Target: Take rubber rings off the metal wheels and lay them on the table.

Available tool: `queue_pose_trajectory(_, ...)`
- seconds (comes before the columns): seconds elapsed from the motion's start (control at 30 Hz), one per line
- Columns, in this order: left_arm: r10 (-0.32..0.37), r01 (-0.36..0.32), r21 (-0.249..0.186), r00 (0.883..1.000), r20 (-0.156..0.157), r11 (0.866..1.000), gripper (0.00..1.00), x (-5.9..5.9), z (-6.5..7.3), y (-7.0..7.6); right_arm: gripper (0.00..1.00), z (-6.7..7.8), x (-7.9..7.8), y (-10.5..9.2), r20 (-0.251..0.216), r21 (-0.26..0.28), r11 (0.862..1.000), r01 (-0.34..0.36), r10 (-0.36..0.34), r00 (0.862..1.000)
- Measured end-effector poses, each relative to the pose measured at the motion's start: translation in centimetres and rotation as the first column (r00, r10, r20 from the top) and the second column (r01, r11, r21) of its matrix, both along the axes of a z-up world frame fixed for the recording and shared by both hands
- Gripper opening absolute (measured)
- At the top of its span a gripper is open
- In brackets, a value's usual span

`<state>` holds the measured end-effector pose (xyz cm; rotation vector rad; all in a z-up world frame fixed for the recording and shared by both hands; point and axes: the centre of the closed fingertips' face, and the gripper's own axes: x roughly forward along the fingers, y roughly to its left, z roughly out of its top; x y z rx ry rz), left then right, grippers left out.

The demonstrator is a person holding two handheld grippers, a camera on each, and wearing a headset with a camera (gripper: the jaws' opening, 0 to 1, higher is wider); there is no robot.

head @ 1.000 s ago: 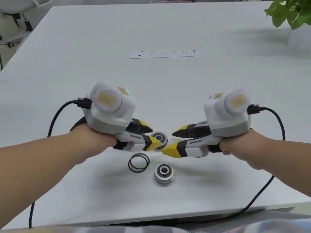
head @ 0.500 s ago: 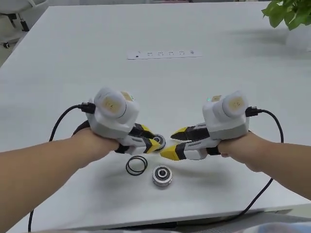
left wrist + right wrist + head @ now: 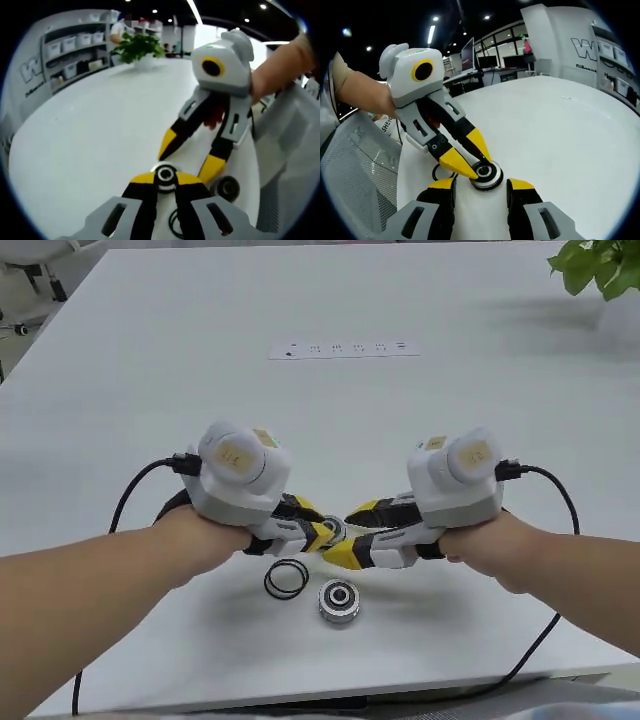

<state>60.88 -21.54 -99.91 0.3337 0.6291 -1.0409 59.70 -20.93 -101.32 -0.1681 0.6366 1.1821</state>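
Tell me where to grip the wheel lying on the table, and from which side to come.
Grip the wheel across its outer rim, coming down from above. It seems to lie flat, face up, so the rim offers opposite sides for the jaws. The rubber rings lie close on its left: set the jaws near and far, not left and right.

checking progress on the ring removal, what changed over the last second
The right gripper moved in toward the left gripper. Its open jaws stood apart from the held wheel a second ago and now sit right at it. Nothing was newly gripped or let go. The left gripper stays shut on the held wheel, and the loose rubber rings and second wheel lie on the table as before.
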Motion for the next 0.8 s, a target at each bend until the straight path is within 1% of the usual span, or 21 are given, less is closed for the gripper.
queue_pose_trajectory(0.1, 0.011, -0.011, 0.003, 1.0, -0.003, 1.0, 0.14, 0.07, -0.07, -0.06, 0.38, -0.19, 0.14, 0.22, 0.009, -0.007, 1.0, -0.001, 0.001, 1.0)
queue_pose_trajectory(0.17, 0.013, -0.013, 0.005, 1.0, -0.002, 1.0, 0.14, 0.1, -0.1, -0.06, 0.37, -0.23, 0.36, 0.3, 0.026, -0.016, 1.0, 0.002, -0.002, 1.0)
queue_pose_trajectory(0.23, 0.014, -0.014, 0.005, 1.0, -0.002, 1.0, 0.14, 0.11, -0.13, -0.07, 0.36, -0.18, 0.54, 0.47, 0.034, -0.017, 1.0, 0.007, -0.006, 0.999)
queue_pose_trajectory(0.27, 0.014, -0.014, 0.006, 1.0, 0.001, 1.0, 0.14, 0.16, -0.14, -0.08, 0.35, -0.37, 0.5, 0.49, 0.038, -0.029, 1.0, 0.002, -0.001, 0.999)
queue_pose_trajectory(0.3, 0.015, -0.015, 0.006, 1.0, 0.001, 1.0, 0.14, 0.15, -0.2, -0.08, 0.34, -0.36, 0.56, 0.62, 0.045, -0.026, 1.0, 0.007, -0.006, 0.999)
queue_pose_trajectory(0.43, 0.018, -0.018, 0.007, 1.0, 0.002, 1.0, 0.14, 0.22, -0.25, -0.08, 0.31, -0.39, 0.48, 0.54, 0.055, -0.033, 0.999, 0.003, -0.001, 0.998)
queue_pose_trajectory(0.6, 0.026, -0.026, 0.006, 1.0, 0.0, 1.0, 0.14, 0.24, -0.29, -0.09, 0.25, -0.29, 0.6, -0.11, 0.063, -0.033, 0.999, 0.014, -0.012, 0.998)
queue_pose_trajectory(0.8, 0.029, -0.029, 0.006, 1.0, 0.0, 1.0, 0.14, 0.13, -0.3, -0.13, 0.23, -0.27, 0.48, -0.29, 0.067, -0.037, 0.999, 0.012, -0.009, 0.998)
